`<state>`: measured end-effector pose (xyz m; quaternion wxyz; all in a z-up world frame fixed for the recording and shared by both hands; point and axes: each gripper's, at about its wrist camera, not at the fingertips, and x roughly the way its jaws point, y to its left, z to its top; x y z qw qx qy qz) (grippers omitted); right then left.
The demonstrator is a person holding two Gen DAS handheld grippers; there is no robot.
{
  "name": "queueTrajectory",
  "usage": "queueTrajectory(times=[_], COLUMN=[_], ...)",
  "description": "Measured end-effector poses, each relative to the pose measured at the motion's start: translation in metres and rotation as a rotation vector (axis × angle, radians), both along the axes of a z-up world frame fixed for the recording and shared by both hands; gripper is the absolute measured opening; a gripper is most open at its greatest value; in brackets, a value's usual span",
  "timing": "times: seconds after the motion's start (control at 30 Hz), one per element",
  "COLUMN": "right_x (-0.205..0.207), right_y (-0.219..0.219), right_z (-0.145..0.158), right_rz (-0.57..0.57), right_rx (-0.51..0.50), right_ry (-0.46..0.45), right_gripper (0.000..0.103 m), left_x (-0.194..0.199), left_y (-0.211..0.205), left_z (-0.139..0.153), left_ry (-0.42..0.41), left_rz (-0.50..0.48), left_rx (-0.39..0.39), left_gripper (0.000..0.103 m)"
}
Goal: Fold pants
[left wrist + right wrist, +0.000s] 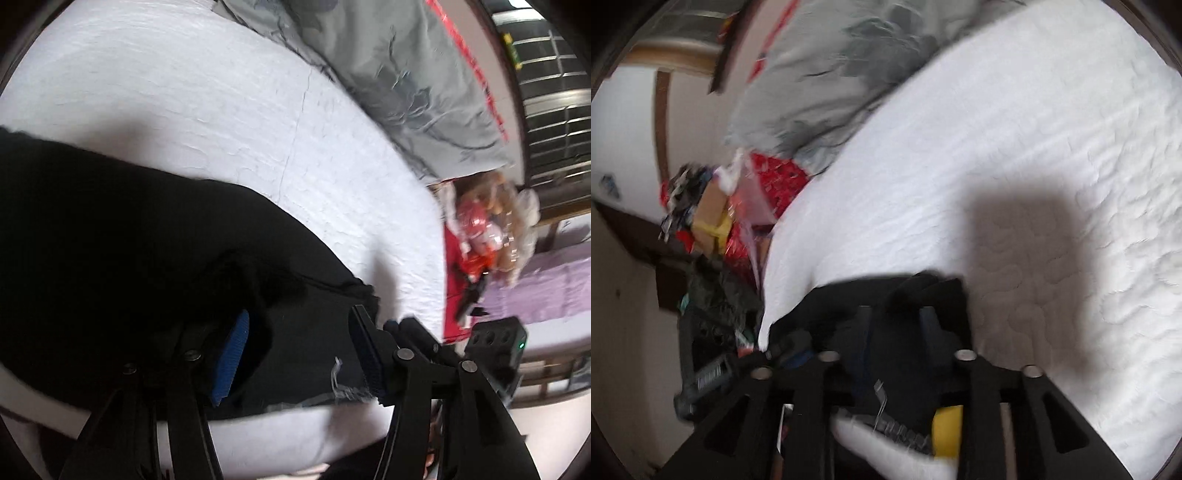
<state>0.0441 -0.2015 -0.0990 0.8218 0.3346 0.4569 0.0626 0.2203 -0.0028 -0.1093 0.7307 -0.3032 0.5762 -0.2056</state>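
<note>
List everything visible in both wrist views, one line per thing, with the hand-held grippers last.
pants: one, black, lying on the mattress near its edge
mattress: one, white quilted, fills most of both views
blanket: one, grey patterned, at the mattress's far end
clutter pile: one heap, red, brown and yellow, beside the mattress
left hand-held gripper: one, black with blue pads, jaws apart over the pants
right hand-held gripper: one, black, pants fabric between the fingers; grip unclear from blur
</note>
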Motion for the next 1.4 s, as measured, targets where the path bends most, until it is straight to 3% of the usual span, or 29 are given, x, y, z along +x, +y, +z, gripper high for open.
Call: queueTrajectory(times=[0.1, 0.17, 0.2, 0.23, 0.33, 0.37, 0.43, 0.5, 0.63, 0.7, 0.8, 1.0, 1.1, 1.4], right_x=[-0.019, -0.030, -0.034, -0.037, -0.042, -0.041, -0.044, -0.048, -0.044, -0.036, -0.028, -0.018, -0.014, -0.001], right_y=[0.015, 0.021, 0.023, 0.024, 0.026, 0.029, 0.033, 0.037, 0.066, 0.092, 0.136, 0.223, 0.267, 0.357], right_z=[0.010, 0.002, -0.009, -0.019, -0.023, -0.017, -0.004, 0.007, 0.020, 0.022, 0.023, 0.013, 0.002, -0.041], right_rz=[0.079, 0.103, 0.108, 0.112, 0.105, 0.108, 0.109, 0.114, 0.162, 0.207, 0.287, 0.434, 0.496, 0.606], right_rx=[-0.088, -0.122, -0.147, -0.177, -0.222, -0.232, -0.252, -0.255, -0.290, -0.330, -0.393, -0.519, -0.584, -0.750], right_ry=[-0.006, 0.018, 0.048, 0.079, 0.083, 0.078, 0.055, 0.032, 0.009, 0.000, -0.012, -0.082, -0.123, -0.162], right_gripper=[0.040, 0.040, 0.038, 0.031, 0.029, 0.033, 0.034, 0.035, 0.047, 0.050, 0.063, 0.067, 0.067, 0.068], left_x=[-0.015, -0.028, -0.030, -0.037, -0.036, -0.036, -0.034, -0.039, -0.044, -0.051, -0.053, -0.026, 0.000, 0.067], left_y=[0.018, 0.021, 0.015, 0.023, 0.020, 0.025, 0.047, 0.071, 0.133, 0.159, 0.196, 0.253, 0.266, 0.255], left_z=[-0.004, -0.008, -0.017, -0.018, -0.016, -0.014, -0.013, -0.010, 0.005, 0.019, 0.036, 0.046, 0.033, 0.004], left_ry=[-0.006, -0.019, -0.019, -0.025, -0.050, -0.042, -0.010, 0.005, -0.020, -0.042, -0.064, -0.002, 0.057, 0.106], left_rz=[-0.019, -0.050, -0.061, -0.070, -0.062, -0.050, 0.014, 0.068, 0.172, 0.193, 0.209, 0.092, 0.025, -0.123], left_rx=[0.005, 0.070, 0.142, 0.165, 0.245, 0.239, 0.173, 0.138, 0.099, 0.096, 0.125, 0.154, 0.144, 0.099], left_gripper=[0.063, 0.062, 0.060, 0.058, 0.035, 0.028, 0.027, 0.031, 0.036, 0.053, 0.065, 0.066, 0.066, 0.066])
